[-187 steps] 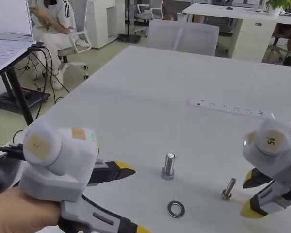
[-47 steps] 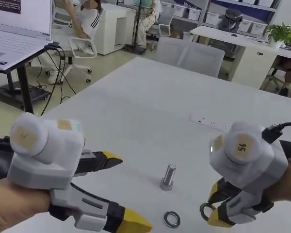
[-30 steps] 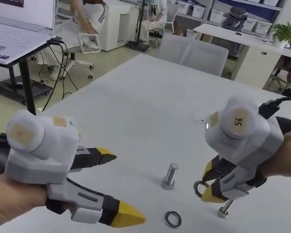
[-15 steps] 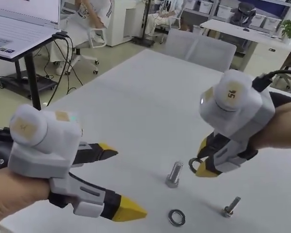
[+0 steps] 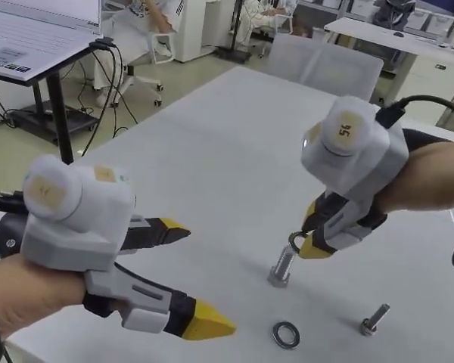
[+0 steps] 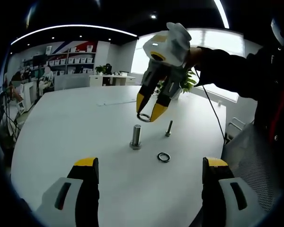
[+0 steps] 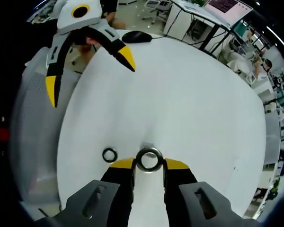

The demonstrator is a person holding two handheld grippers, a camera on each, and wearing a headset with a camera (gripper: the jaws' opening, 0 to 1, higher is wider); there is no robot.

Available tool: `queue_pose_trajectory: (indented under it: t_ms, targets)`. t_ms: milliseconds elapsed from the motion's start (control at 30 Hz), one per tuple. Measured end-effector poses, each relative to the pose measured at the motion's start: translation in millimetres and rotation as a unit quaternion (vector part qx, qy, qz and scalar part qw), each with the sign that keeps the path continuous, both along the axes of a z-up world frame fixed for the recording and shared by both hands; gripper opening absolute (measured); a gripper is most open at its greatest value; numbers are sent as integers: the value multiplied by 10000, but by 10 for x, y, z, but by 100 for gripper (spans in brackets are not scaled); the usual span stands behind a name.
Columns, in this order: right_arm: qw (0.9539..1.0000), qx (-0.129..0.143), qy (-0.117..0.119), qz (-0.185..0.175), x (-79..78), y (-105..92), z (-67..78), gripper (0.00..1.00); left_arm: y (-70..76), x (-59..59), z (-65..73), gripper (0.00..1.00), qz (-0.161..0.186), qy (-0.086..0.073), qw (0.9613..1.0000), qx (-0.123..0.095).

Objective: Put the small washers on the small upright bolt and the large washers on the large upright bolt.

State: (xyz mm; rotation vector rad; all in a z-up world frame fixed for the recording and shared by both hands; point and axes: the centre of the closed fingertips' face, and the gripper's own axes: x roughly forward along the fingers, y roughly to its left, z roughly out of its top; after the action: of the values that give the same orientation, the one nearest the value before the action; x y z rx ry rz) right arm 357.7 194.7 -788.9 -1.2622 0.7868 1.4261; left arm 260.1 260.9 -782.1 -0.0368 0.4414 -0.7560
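My right gripper [image 5: 306,240] is shut on a large washer [image 5: 296,242], which hangs just above the top of the large upright bolt [image 5: 282,266]. In the right gripper view the washer [image 7: 148,160] sits pinched between the yellow fingertips, with the bolt's base showing just beyond it. A second washer [image 5: 285,334] lies flat on the table in front of the bolt. The small bolt [image 5: 374,320] stands on its head to the right. My left gripper [image 5: 193,276] is held open at the near left, nothing between its fingers; the large bolt [image 6: 136,136] is ahead of it.
The white table [image 5: 212,151] stretches far and left of the bolts. A grey chair [image 5: 325,64] stands at its far edge. A desk with a laptop [image 5: 38,34] and dangling cables is off to the left, where a seated person is in the background.
My right gripper has carried the washer up and to the left, from beside the small bolt to just over the large bolt. The left gripper has stayed open in about the same place.
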Motion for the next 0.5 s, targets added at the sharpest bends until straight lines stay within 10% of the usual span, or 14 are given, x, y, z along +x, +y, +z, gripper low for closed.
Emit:
queue_pose_trajectory:
  t_ms: [500]
  targets:
    - [9994, -279, 164, 148, 20, 64, -149, 23, 16, 6, -55, 90, 30, 68, 10000, -46]
